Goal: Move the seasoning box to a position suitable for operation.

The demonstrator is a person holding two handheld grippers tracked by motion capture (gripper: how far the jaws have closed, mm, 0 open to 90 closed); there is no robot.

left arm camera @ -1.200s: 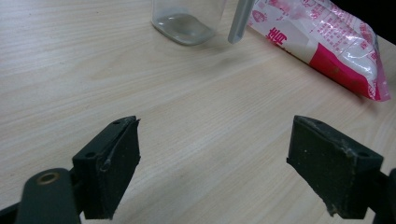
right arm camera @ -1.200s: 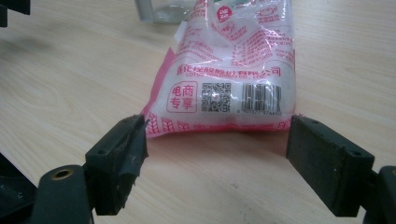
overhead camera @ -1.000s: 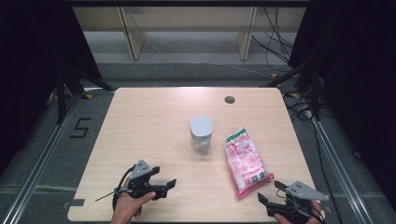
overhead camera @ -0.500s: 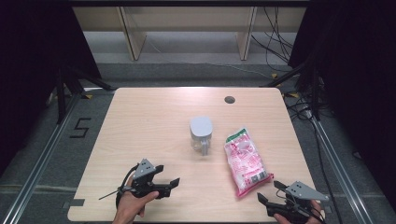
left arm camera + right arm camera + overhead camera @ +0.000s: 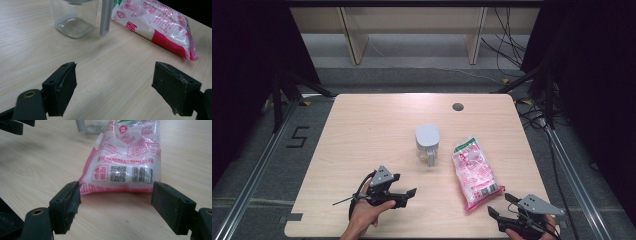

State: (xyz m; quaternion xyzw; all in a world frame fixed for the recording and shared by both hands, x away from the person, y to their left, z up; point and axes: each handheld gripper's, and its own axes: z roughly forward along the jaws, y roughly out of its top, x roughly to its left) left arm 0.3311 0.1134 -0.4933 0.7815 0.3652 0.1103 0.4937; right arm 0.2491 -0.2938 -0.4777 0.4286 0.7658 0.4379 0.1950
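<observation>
A clear jar (image 5: 427,146) with a grey lid stands near the table's middle; in the left gripper view the jar (image 5: 73,18) has a grey handle-like strip (image 5: 106,17) down its side. Right of it lies a pink and white sealed bag (image 5: 475,172). My left gripper (image 5: 408,197) rests open at the front left, pointing toward the jar and bag (image 5: 160,27), with nothing between its jaws (image 5: 115,92). My right gripper (image 5: 501,206) stands open at the front right, its jaws just short of the bag's near end (image 5: 127,157) and spread about as wide as the bag (image 5: 116,207).
A round hole (image 5: 457,106) is cut in the light wooden table (image 5: 362,130) near its far edge. Behind the table stands a pale shelf frame (image 5: 412,30). Cables run over the floor at the right (image 5: 532,112).
My left gripper has slid a little to the right, toward the jar. The right gripper, jar and bag have stayed put.
</observation>
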